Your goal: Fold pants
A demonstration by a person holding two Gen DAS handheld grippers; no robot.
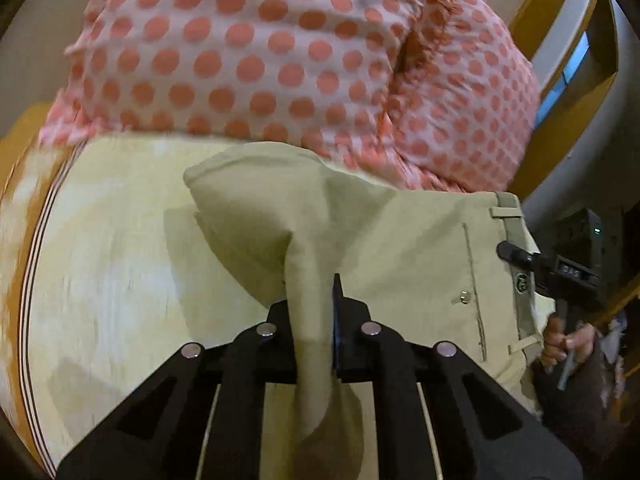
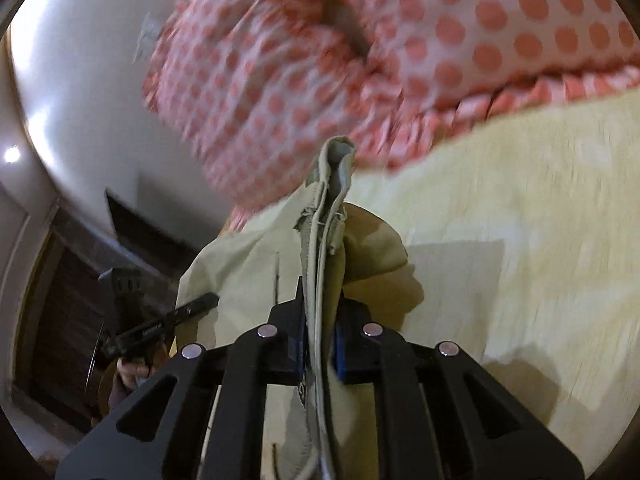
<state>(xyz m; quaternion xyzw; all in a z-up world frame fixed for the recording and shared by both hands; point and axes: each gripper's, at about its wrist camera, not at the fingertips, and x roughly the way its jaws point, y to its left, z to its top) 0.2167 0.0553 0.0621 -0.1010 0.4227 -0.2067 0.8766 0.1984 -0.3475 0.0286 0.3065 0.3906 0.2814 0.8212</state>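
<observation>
On the left side, the left gripper [image 1: 312, 312] is clamped on a bunched fold of the khaki pants [image 1: 420, 248], its 2 jaws pinching a thick rope of cloth that rises from the grip and fans out into a loose flap. That flap hangs above the pale yellow bedsheet [image 1: 120, 260], which carries an orange striped border at its far left edge. Behind the pants lies a pink pillow [image 1: 280, 60] with coral dots. Toward the right of this view the seat of the pants shows a buttoned back pocket [image 1: 466, 296] and belt loops along the waistband, where the other tool reaches in.

In the right wrist view, the right gripper [image 2: 320, 340] is closed on the waistband edge, several stitched layers stacked upright between its jaws. The pants hang between the 2 tools, partly draped on the sheet.

The cloth looks like a light to medium woven cotton: soft, limp, not slippery, and in no way fragile. I judge it will sag wherever it is unsupported, so a hold at 2 spread points matters more than grip force. The waistband is the stiffest, thickest part and the better anchor; the leg fabric is best taken at a seam or hem, where the layers stay aligned
</observation>
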